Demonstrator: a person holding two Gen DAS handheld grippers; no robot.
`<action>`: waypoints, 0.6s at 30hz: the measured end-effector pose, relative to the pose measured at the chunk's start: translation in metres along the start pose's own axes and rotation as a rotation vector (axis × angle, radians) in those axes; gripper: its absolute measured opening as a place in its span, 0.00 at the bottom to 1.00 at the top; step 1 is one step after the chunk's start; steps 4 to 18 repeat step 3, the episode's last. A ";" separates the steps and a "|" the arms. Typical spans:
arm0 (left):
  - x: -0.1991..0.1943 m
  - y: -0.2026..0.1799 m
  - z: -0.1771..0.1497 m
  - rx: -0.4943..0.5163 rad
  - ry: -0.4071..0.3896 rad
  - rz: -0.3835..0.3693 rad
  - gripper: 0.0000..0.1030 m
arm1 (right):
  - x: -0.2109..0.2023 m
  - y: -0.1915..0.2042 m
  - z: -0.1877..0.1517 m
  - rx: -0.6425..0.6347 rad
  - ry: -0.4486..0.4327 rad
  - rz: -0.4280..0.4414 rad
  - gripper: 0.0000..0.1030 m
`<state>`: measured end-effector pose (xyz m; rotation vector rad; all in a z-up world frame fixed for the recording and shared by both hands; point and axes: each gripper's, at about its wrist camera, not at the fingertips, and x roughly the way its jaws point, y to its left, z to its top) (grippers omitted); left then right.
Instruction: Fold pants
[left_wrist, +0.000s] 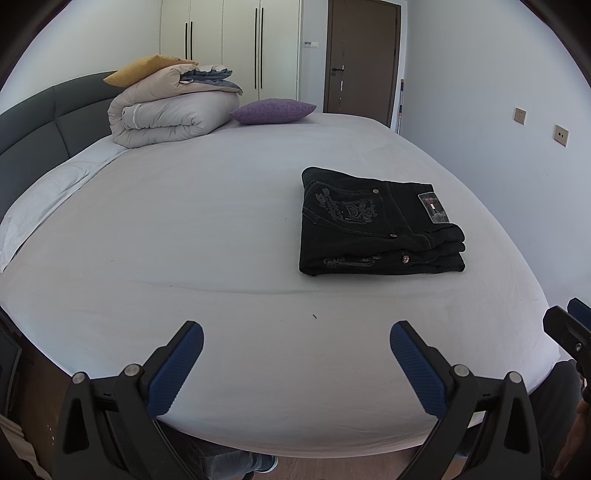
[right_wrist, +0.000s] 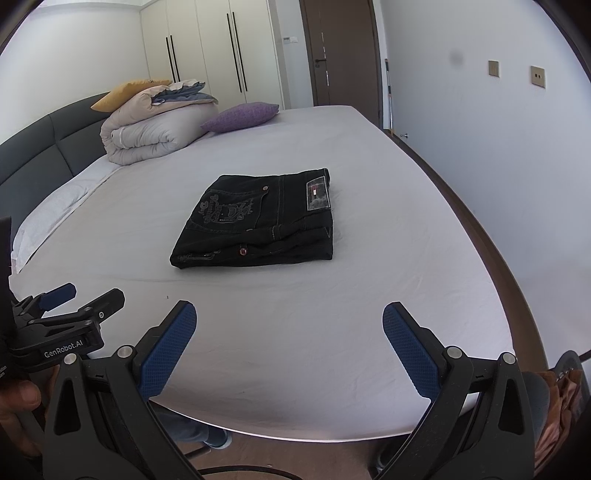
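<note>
Black pants (left_wrist: 376, 225) lie folded into a compact rectangle on the white bed sheet (left_wrist: 184, 221), back pocket embroidery and waist label facing up. They also show in the right wrist view (right_wrist: 258, 221), near the middle of the bed (right_wrist: 369, 295). My left gripper (left_wrist: 295, 332) is open and empty, held over the bed's near edge, well short of the pants. My right gripper (right_wrist: 290, 314) is open and empty, also near the bed's front edge. The left gripper also shows at the left of the right wrist view (right_wrist: 85, 295).
A rolled duvet (left_wrist: 166, 110) with a yellow pillow (left_wrist: 144, 68) and a purple pillow (left_wrist: 273, 110) sit at the bed's far side by the grey headboard (left_wrist: 33, 125). A wardrobe (left_wrist: 229, 44) and a brown door (left_wrist: 362, 55) stand behind. The wall is on the right.
</note>
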<state>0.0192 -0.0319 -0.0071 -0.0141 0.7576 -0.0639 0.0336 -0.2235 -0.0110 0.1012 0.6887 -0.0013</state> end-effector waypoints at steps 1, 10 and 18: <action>0.000 0.000 0.000 0.001 0.000 0.001 1.00 | 0.000 0.001 -0.001 0.001 0.001 0.000 1.00; 0.000 0.001 0.000 -0.002 0.001 -0.002 1.00 | 0.000 -0.001 0.000 0.001 0.000 0.001 1.00; 0.000 0.001 0.000 -0.002 0.001 -0.002 1.00 | 0.000 -0.001 0.000 0.001 0.000 0.001 1.00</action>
